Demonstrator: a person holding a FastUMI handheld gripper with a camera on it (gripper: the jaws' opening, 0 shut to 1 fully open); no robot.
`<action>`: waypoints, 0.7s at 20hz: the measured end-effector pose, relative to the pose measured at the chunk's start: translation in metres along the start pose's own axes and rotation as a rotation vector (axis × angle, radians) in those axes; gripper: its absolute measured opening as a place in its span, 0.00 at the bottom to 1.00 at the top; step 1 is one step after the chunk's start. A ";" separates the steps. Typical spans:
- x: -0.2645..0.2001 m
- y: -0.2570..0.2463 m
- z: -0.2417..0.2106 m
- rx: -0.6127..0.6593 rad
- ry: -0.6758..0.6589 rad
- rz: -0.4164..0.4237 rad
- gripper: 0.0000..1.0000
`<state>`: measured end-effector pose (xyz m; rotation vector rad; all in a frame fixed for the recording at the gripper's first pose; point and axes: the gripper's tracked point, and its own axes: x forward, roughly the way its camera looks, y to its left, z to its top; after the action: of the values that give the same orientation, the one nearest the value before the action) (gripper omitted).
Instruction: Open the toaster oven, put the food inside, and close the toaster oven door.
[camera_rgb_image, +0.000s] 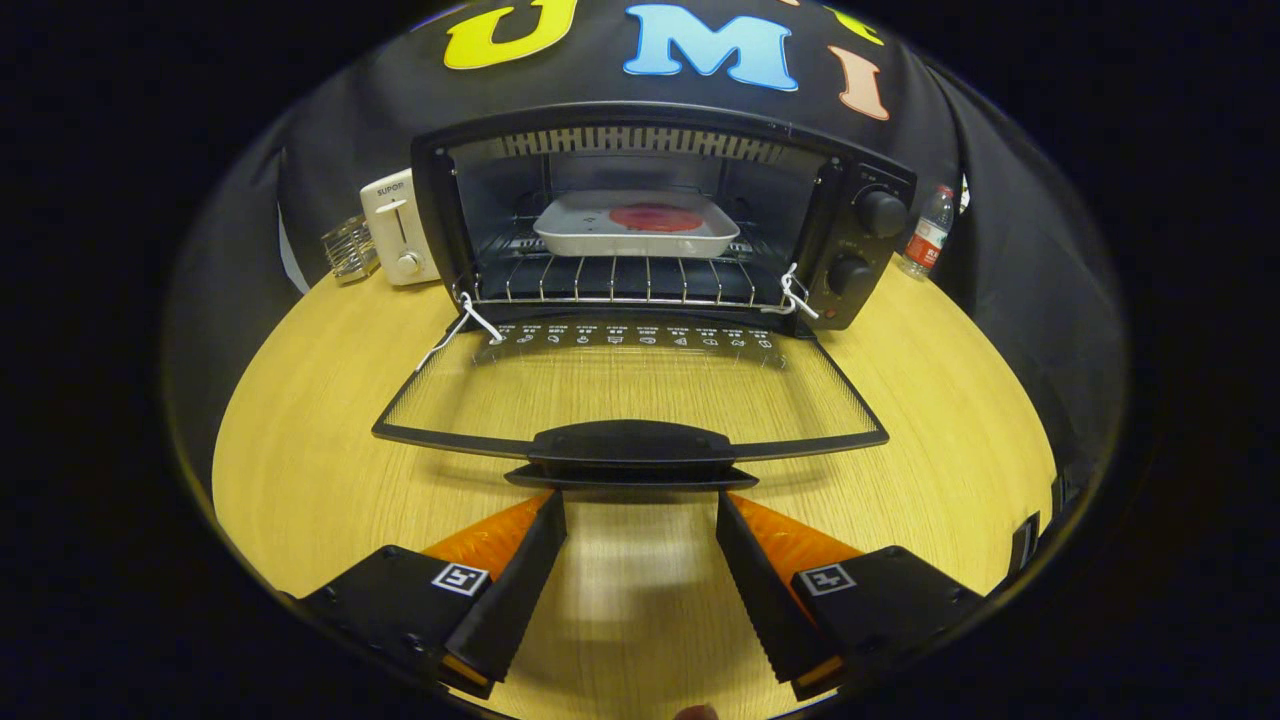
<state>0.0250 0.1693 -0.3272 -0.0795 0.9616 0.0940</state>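
Note:
A black toaster oven stands at the back of the wooden table with its glass door folded down flat toward me. On its wire rack sits a white tray holding a flat red piece of food. The door's black handle lies just ahead of my fingertips. My gripper is open, its two fingers spread wide just below and short of the handle, with bare table between them.
A white pop-up toaster and a clear glass object stand left of the oven. A plastic bottle stands to its right. The wooden table extends on both sides of the open door.

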 end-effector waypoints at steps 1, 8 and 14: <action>-0.002 0.000 0.001 0.003 -0.010 0.001 0.97; -0.027 -0.001 0.021 0.004 -0.127 0.002 0.97; -0.037 -0.001 0.035 0.037 -0.171 0.017 0.97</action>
<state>0.0326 0.1705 -0.2763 -0.0288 0.7934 0.0974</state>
